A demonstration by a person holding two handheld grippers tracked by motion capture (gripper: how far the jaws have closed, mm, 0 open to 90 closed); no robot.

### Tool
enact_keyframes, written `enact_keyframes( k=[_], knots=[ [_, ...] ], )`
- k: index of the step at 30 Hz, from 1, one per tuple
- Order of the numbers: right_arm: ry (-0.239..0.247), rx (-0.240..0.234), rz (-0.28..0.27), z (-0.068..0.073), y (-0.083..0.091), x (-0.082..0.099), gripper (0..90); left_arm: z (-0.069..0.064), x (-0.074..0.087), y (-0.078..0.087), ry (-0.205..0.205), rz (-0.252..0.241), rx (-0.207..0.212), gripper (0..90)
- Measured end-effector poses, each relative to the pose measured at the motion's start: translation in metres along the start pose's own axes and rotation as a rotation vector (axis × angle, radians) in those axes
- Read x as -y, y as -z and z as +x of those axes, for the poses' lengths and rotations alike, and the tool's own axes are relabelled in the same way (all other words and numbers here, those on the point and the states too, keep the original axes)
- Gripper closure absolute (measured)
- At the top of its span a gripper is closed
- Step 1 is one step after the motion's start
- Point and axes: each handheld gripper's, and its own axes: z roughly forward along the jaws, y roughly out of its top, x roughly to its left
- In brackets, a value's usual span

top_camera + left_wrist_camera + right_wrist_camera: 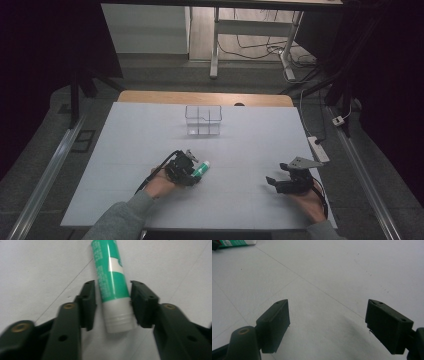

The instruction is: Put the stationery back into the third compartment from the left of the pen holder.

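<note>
Green-and-white tube (113, 287) lies flat on the bench (240, 150) between the left tongs (113, 305), jaws apart, straddling its cap end. Judged light, soft-bodied, slippery; grip near rigid cap. Right tongs (327, 325) spread wide, empty

Tubes: one green-and-white tube (112, 287) lay on the table.
Clear containers: one clear box (203, 120) stood farther back, and it was split into four compartments.
Grippers: there were two, a left gripper (192, 172) and a right gripper (275, 181).
Jaws: each gripper had two black ones, so four were counted in all.
Hands: there were two, one behind each gripper.
Tables: one white-topped table (125, 150) was under everything, and one more table frame stood in the background.
</note>
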Motion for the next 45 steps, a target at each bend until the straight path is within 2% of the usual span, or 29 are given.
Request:
enact_keyframes(
  k=[1,5,10,13,21,25,26,32,35,38,45],
  knots=[
    [0.0,-0.002,-0.001,0.0,0.0,0.0,18.9,0.0,0.0,0.0,-0.002,0.0,-0.006,63.9],
    [0.002,0.008,-0.002,0.0,0.001,0.0,19.0,-0.001,0.0,0.0,-0.001,-0.001,-0.008,64.3],
    [0.004,0.007,-0.002,0.0,0.001,0.0,19.0,-0.001,0.002,0.0,-0.018,-0.012,-0.015,64.7],
    [0.002,0.005,-0.01,0.001,0.002,-0.001,19.1,0.003,0.003,0.002,-0.017,-0.022,0.0,64.8],
    [0.012,0.0,-0.046,0.003,0.004,-0.002,19.5,0.013,0.01,0.022,-0.022,-0.108,0.043,64.7],
    [0.02,-0.002,-0.058,0.005,0.005,-0.004,19.6,0.015,0.013,0.032,-0.055,-0.149,0.063,64.7],
    [0.02,-0.016,-0.068,0.006,0.004,-0.005,19.6,0.016,0.013,0.033,-0.061,-0.155,0.066,64.7],
    [0.022,-0.038,-0.09,0.01,0.005,-0.009,19.7,0.017,0.012,0.039,-0.093,-0.169,0.075,64.7],
    [0.035,-0.047,-0.088,0.014,0.004,-0.013,19.7,0.015,0.008,0.039,-0.123,-0.175,0.065,64.7],
    [0.044,-0.07,-0.097,0.02,0.002,-0.018,19.7,0.011,0.003,0.04,-0.17,-0.172,0.033,64.7],
    [0.11,-0.113,-0.093,0.039,-0.01,-0.034,20.7,0.005,-0.004,0.039,-0.227,-0.185,0.048,64.7]
  ],
)
